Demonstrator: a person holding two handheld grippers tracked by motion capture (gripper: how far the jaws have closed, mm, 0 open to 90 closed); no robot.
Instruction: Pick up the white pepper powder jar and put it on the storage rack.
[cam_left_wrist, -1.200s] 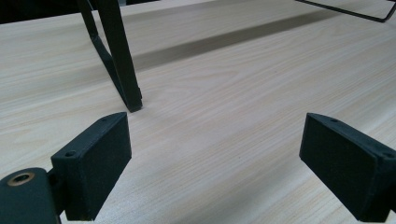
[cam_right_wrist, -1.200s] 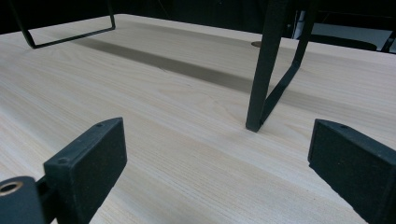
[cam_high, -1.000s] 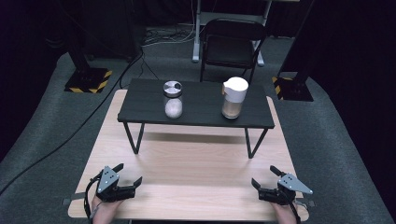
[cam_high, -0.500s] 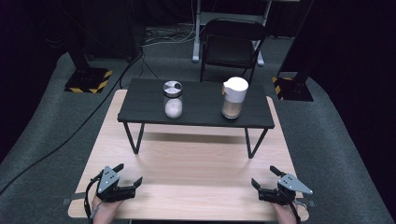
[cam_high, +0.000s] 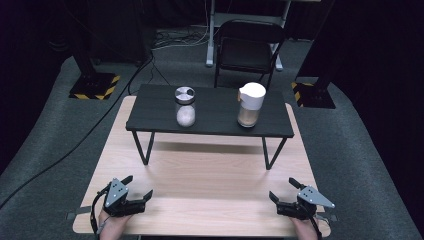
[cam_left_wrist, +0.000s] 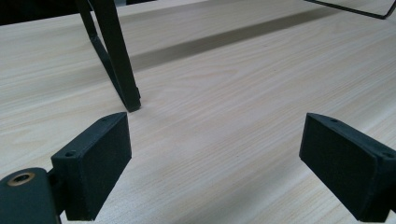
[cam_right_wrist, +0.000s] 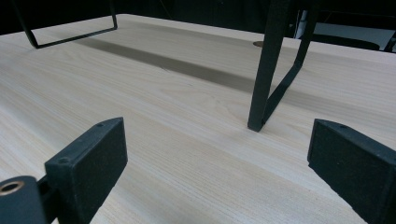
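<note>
Both grippers rest low on the wooden table (cam_high: 210, 175) at its near edge, each wide open and holding nothing. Well ahead of the left gripper (cam_high: 137, 189), a glass jar (cam_high: 185, 107) stands on the small black stand (cam_high: 150, 112). A white-lidded jug (cam_high: 250, 104) stands well ahead of the right gripper (cam_high: 284, 189).

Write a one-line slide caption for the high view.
Both open grippers, left gripper and right gripper, rest at the light wooden table's near edge, facing a black raised shelf bearing two jars.
</note>
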